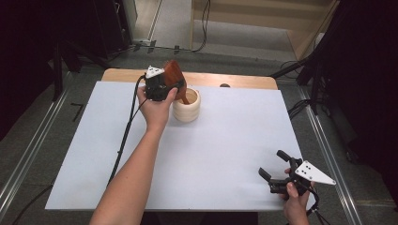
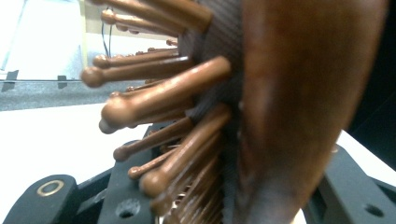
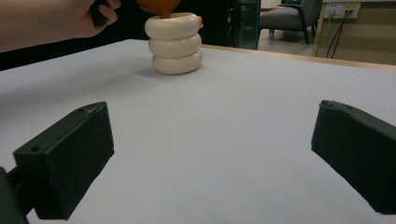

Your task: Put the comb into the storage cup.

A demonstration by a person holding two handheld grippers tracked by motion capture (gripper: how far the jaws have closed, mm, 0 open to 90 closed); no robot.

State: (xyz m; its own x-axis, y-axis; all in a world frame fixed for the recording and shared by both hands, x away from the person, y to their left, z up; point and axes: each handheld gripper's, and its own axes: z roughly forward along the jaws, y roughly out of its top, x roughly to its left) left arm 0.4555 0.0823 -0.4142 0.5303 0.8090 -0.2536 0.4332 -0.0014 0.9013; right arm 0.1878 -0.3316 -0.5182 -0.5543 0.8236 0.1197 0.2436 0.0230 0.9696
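Left hand-held gripper [image 1: 162, 86] clamped on brush [image 1: 174, 73], handle dipping into cup [image 1: 187, 107] on counter [image 1: 225, 140]; likely next: lower, release; right hand-held gripper [image 1: 277, 171] open, idle.

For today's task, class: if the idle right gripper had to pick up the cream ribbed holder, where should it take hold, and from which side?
Grip the cream ribbed holder low, probably in a groove between its rounded rings, where the jaws can seat. Come in level from its right side: the left gripper and the wooden hairbrush occupy the top and left. The right gripper is open, and its spread looks wide enough.

table [image 1: 225, 140] evenly bright | surroundings dark | hairbrush [image 2: 280, 112] close-up blurred | shadows soft
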